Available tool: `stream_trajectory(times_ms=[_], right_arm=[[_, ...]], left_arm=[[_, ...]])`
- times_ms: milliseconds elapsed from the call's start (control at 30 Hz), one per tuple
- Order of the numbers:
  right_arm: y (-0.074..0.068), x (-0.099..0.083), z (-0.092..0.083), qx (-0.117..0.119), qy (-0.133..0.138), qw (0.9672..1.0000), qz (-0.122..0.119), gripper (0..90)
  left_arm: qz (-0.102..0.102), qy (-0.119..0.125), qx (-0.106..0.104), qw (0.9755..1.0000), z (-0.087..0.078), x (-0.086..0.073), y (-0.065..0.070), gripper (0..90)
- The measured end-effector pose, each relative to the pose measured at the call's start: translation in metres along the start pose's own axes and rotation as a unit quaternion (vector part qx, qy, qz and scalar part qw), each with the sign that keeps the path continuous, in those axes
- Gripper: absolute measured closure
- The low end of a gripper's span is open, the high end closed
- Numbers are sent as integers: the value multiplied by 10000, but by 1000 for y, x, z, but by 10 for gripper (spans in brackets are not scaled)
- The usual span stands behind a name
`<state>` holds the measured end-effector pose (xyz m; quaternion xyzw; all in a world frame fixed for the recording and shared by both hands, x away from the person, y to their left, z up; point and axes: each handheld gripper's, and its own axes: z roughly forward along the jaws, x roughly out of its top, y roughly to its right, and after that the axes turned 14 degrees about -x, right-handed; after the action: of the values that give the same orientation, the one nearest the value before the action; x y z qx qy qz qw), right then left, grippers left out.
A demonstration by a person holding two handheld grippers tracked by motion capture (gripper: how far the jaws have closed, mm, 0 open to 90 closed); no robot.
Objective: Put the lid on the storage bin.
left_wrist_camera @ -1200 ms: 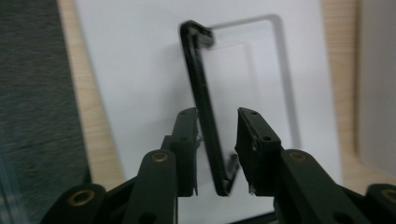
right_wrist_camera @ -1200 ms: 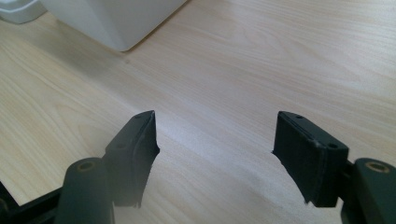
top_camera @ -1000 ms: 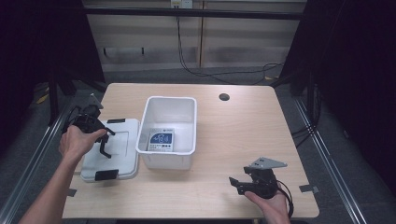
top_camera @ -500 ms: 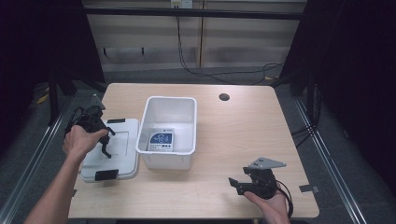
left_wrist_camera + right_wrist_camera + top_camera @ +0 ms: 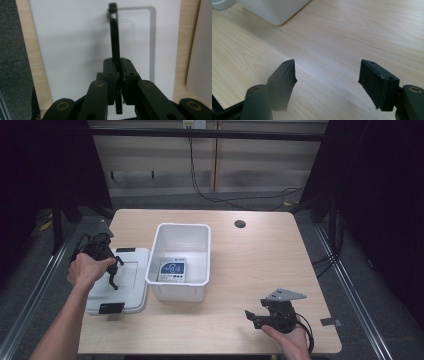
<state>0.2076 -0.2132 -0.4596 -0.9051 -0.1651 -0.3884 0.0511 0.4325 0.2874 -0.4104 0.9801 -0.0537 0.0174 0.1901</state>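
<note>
Left gripper (image 5: 117, 82) jaws just closed, now pinching a thin black clip (image 5: 113, 37) standing over the flat white lid (image 5: 125, 280) left of the bin (image 5: 182, 232), right gripper (image 5: 327, 82) spread, resting on table (image 5: 260, 255).

A light wooden surface (image 5: 250, 270) has a round hole (image 5: 240, 224) near its far edge. Beyond it, black cables (image 5: 220, 195) trail across the grey floor (image 5: 210, 202).

Light wooden table (image 5: 260, 270), grey floor (image 5: 240, 202), dark curtains (image 5: 380, 195).
</note>
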Motion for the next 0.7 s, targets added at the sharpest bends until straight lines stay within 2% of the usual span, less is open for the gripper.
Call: stream_trajectory(times_ms=[167, 467, 567, 700], right_arm=[[0, 0, 0, -7, -1, 10000, -3, 290], [0, 0, 0, -14, -13, 10000, -4, 290], [0, 0, 1, -13, -4, 10000, -14, 290], [0, 0, 1, -11, -40, 10000, -3, 290]], left_arm=[[-28, 24, -51, 10000, -4, -1, -3, 849], [218, 8, 22, 9998, -20, -3, -1, 850], [297, -58, -33, 9995, -23, -3, -3, 850], [312, 52, 17, 9995, -30, -5, -2, 850]])
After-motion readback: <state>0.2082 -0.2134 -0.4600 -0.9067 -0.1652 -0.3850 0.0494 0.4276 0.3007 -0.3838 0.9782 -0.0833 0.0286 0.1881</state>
